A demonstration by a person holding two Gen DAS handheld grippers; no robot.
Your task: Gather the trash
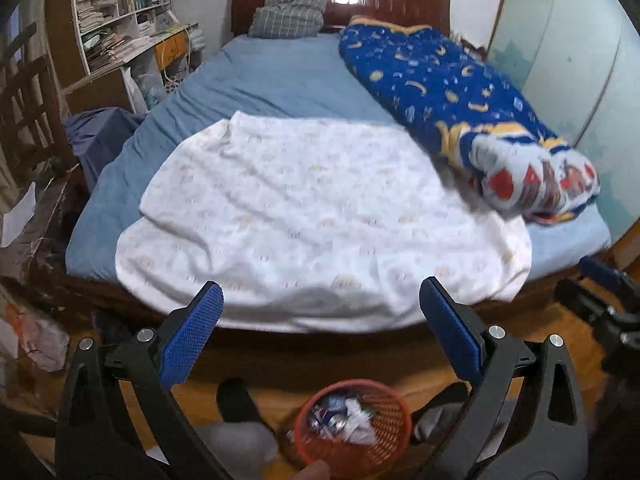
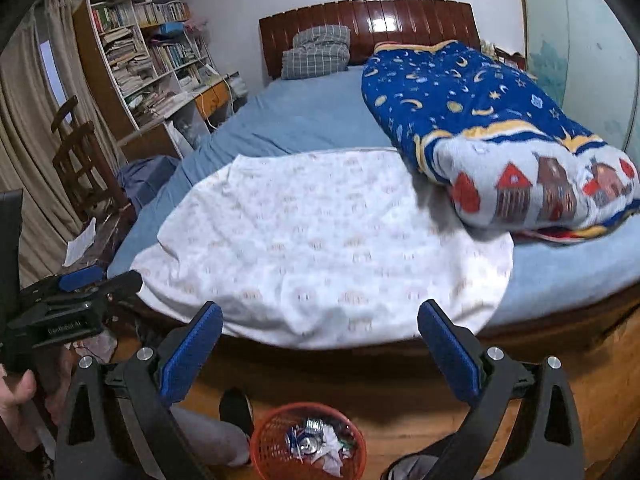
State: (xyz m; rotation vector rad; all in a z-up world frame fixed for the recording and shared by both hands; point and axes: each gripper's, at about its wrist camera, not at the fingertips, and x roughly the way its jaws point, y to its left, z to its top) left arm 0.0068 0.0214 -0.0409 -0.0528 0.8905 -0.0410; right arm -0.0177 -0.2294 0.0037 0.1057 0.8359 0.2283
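Observation:
An orange mesh waste basket (image 1: 387, 430) (image 2: 269, 446) stands on the wooden floor at the foot of the bed, holding crumpled paper, wrappers and a can (image 1: 347, 420) (image 2: 320, 442). My left gripper (image 1: 320, 334) hangs well above it, open, nothing between its blue pads. My right gripper (image 2: 320, 350) is likewise open and empty, high over the basket. The right gripper also shows at the right edge of the left wrist view (image 1: 600, 292), and the left gripper at the left edge of the right wrist view (image 2: 76, 284), held by a hand (image 2: 16, 396).
A bed (image 1: 280, 76) with a blue sheet carries a white cloth (image 1: 312, 216), a rolled blue star-print blanket (image 1: 452, 88) and grey pillows (image 1: 288, 16). A bookshelf (image 2: 148, 48), a wooden chair (image 2: 80, 160) and floor clutter stand at the left. The person's legs and dark shoes (image 2: 236, 406) flank the basket.

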